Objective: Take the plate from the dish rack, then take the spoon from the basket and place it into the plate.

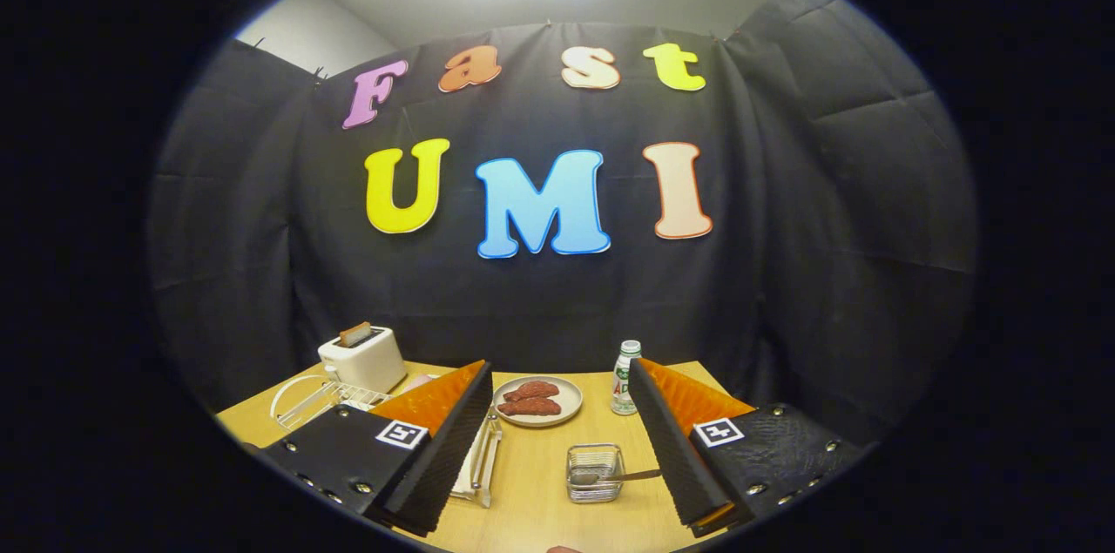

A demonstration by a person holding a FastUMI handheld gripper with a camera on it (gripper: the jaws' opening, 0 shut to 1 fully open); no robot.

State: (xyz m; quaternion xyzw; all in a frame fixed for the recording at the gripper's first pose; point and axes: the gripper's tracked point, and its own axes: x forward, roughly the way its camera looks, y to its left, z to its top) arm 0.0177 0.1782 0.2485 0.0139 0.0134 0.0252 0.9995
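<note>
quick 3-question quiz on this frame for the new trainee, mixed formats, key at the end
1. True or false: the gripper is shut on the spoon.
2. What lies on the small plate beyond the fingers? A) two reddish-brown food pieces B) a spoon C) nothing
3. Fill in: the spoon rests in the clear ____ on the table, between the two fingers.

Key:
1. False. The fingers stand wide apart and press on nothing.
2. A. The food pieces lie side by side on it.
3. basket. The spoon's handle sticks out toward the right finger.
</note>
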